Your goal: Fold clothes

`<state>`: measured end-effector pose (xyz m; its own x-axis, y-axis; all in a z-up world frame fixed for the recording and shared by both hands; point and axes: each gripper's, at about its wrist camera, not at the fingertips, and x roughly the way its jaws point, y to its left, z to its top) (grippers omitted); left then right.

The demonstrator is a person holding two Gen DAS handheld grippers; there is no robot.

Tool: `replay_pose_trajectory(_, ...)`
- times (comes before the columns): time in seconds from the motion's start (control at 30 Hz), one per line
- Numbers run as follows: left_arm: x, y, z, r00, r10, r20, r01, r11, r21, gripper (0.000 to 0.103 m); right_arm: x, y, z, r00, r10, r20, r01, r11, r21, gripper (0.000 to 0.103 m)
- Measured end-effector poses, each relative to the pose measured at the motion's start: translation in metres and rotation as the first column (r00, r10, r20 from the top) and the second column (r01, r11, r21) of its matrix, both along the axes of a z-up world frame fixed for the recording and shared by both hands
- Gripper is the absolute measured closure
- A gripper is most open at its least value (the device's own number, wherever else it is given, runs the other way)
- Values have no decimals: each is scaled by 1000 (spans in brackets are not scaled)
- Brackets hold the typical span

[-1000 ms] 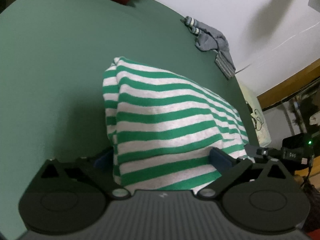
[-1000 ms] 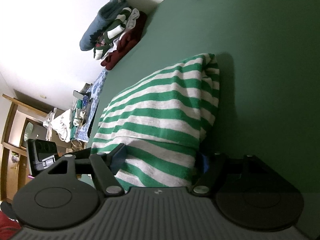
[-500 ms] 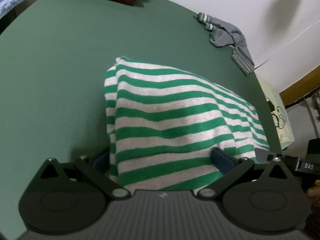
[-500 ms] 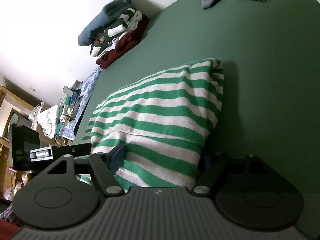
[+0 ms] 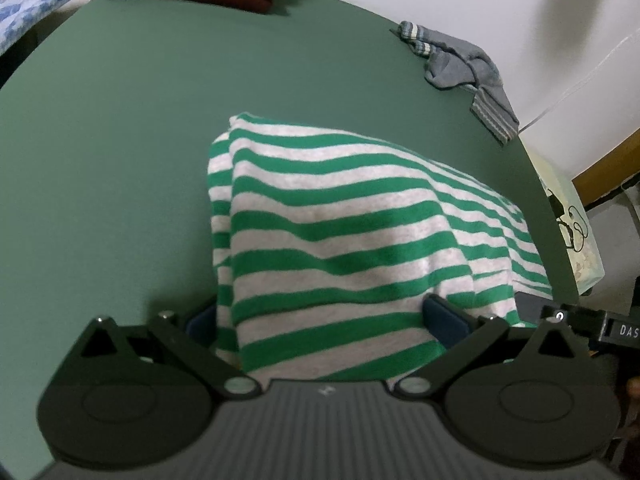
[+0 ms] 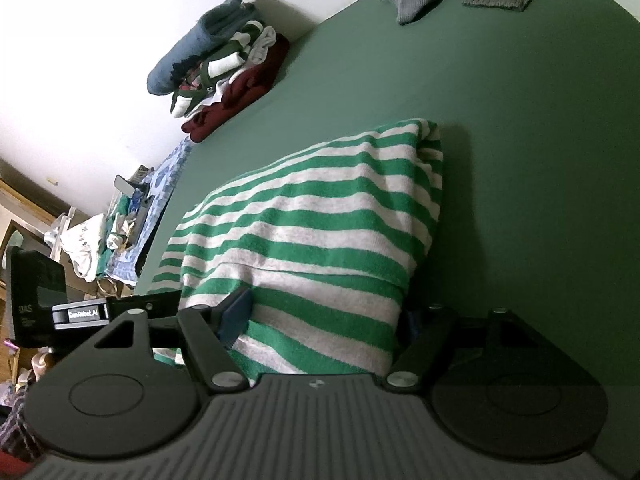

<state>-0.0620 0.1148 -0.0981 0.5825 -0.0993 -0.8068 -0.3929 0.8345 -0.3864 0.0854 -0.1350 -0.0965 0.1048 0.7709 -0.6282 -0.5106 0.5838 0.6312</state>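
Spreading across both views, the green table carries the striped shirt, whose far fold rests on the cloth-covered top while the near edge is raised toward the cameras. A stack of folded clothes sits at the far edge by the wall, and a grey garment lies loose near the opposite corner.

Both tools straddle the shirt's near edge. The left gripper has cloth draped between its fingers, which stand wide apart; whether they pinch anything I cannot tell. The right gripper looks the same, one pad showing, the other hidden behind fabric, grip unclear.

Risks, as I judge them: the doubled layers could slide apart if one side is lifted higher, skewing the fold. A loose hold would let the edge drop and bunch. Dragging forward might pull the resting fold open. The two tools sit close, so they could knock together.
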Motion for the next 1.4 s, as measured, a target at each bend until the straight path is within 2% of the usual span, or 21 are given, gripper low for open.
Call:
replay_pose_trajectory(0.47,0,-2,-4,999,-23,24,23,1000,21,1,-4,7,2,1000,-3,29,4,1000,-27,26)
replay_pose_trajectory(0.63,0,-1,-5,998,-45,42,44,999,29,1,-6,8,2,999,-1,43,2,1000,-21,18)
replay_pose_trajectory(0.87,-1,2,-7,994,-87,70,85,996,31,1,-9,7,1,999,-16,51,16,1000,-9,18)
replay_pose_trajectory(0.93,-3,4,-7,991,-109,82,107,994,29,1,-10,7,2,998,-23,51,24,1000,-16,22)
replay_pose_trajectory(1.03,-5,8,-8,983,-153,103,151,988,28,1,-6,1,1,999,-38,36,39,999,-26,35)
replay_pose_trajectory(1.1,-5,9,-8,977,-181,112,178,983,31,1,-4,-4,0,998,-52,22,53,998,-30,50)
replay_pose_trajectory(1.17,-5,11,-9,972,-202,119,199,979,33,1,-1,-10,-2,998,-64,0,64,998,-23,54)
replay_pose_trajectory(1.27,-5,14,-9,967,-221,126,220,975,25,1,-2,-11,-3,998,-63,3,63,998,-23,55)
replay_pose_trajectory(1.4,-4,16,-9,966,-228,125,228,974,14,1,-5,-9,-2,997,-73,-2,73,997,-21,48)
